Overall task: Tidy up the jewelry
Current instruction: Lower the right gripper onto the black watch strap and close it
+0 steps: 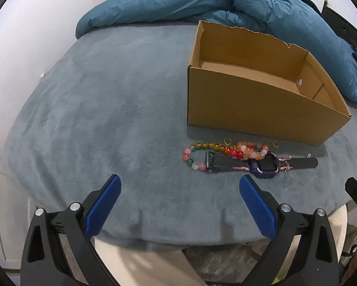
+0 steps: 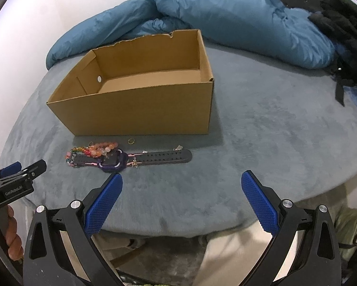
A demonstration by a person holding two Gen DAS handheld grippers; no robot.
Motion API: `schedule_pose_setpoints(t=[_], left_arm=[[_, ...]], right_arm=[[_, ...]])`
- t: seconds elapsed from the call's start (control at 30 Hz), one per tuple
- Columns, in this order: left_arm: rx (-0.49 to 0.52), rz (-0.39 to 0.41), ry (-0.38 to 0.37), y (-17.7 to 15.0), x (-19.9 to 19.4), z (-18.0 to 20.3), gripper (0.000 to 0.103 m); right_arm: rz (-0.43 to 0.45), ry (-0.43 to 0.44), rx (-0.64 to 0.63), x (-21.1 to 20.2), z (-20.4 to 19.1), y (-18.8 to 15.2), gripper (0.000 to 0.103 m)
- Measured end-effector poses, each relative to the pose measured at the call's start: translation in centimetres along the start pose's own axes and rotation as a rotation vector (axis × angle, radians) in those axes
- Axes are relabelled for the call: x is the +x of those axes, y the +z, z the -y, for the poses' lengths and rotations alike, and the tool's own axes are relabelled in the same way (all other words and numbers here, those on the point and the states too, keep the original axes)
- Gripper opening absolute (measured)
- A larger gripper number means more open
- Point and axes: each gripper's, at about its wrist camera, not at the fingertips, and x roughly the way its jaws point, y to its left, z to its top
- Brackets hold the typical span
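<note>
An open cardboard box (image 1: 250,104) (image 2: 140,112) stands on the grey-blue bed cover. In front of it lie a purple watch with a black strap (image 1: 261,164) (image 2: 114,160), two coloured bead bracelets (image 1: 202,152) (image 2: 92,151), small gold rings (image 1: 226,140) (image 2: 131,141) and a small charm (image 2: 179,147). My left gripper (image 1: 180,183) is open and empty, near the bed's front edge, short of the jewelry. My right gripper (image 2: 182,182) is open and empty, just in front of the watch strap. The left gripper also shows in the right wrist view (image 2: 23,170).
A rumpled blue duvet (image 1: 202,2) (image 2: 226,16) lies behind the box. Dark clothing (image 2: 345,35) sits at the far right. The bed's front edge (image 2: 178,228) is below the grippers, with the person's legs under it.
</note>
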Motion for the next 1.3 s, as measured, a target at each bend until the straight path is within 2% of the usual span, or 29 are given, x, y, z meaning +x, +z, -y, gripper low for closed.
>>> schedule_pose_setpoints(t=[0.13, 0.23, 0.37, 0.43, 0.57, 0.8, 0.9, 0.97, 1.07, 1.17, 1.3], left_arm=[[0.05, 0.043, -0.011, 0.1, 1.4, 0.4, 0.097], [0.117, 0.087, -0.078, 0.0, 2.0, 0.8, 0.097], [0.127, 0.19, -0.226, -0.5, 2.0, 0.6, 0.097], [0.121, 0.184, -0.303, -0.4, 2.4, 0.7, 0.097], [0.117, 0.144, -0.347, 0.0, 3.6, 1.1, 0.097], [0.171, 0.181, -0.343, 0.1, 4.2, 2.7, 0.097], [0.185, 0.166, -0.344, 0.2, 4.6, 2.9, 0.084], [0.188, 0.136, -0.34, 0.4, 5.1, 3.0, 0.07], [0.183, 0.09, -0.339, 0.3, 6.1, 2.8, 0.056], [0.176, 0.056, -0.328, 0.3, 6.8, 2.6, 0.046], [0.161, 0.018, -0.312, 0.8, 7.6, 2.2, 0.04]], right_arm=[[-0.007, 0.026, -0.007, 1.9, -0.1, 0.1, 0.096], [-0.007, 0.052, -0.006, 3.2, -0.1, 0.1, 0.096], [0.002, 0.079, -0.006, 4.2, 0.0, 0.4, 0.092], [0.004, 0.097, 0.0, 4.7, 0.2, 0.5, 0.087], [0.006, 0.118, 0.007, 5.8, 0.5, 0.5, 0.078], [-0.005, 0.124, 0.034, 7.2, 1.3, 0.7, 0.06], [-0.009, 0.132, 0.051, 7.9, 1.8, 0.8, 0.054], [-0.013, 0.139, 0.06, 8.3, 2.1, 0.8, 0.05], [-0.023, 0.151, 0.074, 8.8, 2.5, 0.7, 0.046], [-0.033, 0.165, 0.081, 9.2, 2.7, 0.5, 0.042], [-0.04, 0.178, 0.093, 9.7, 2.7, 0.7, 0.037]])
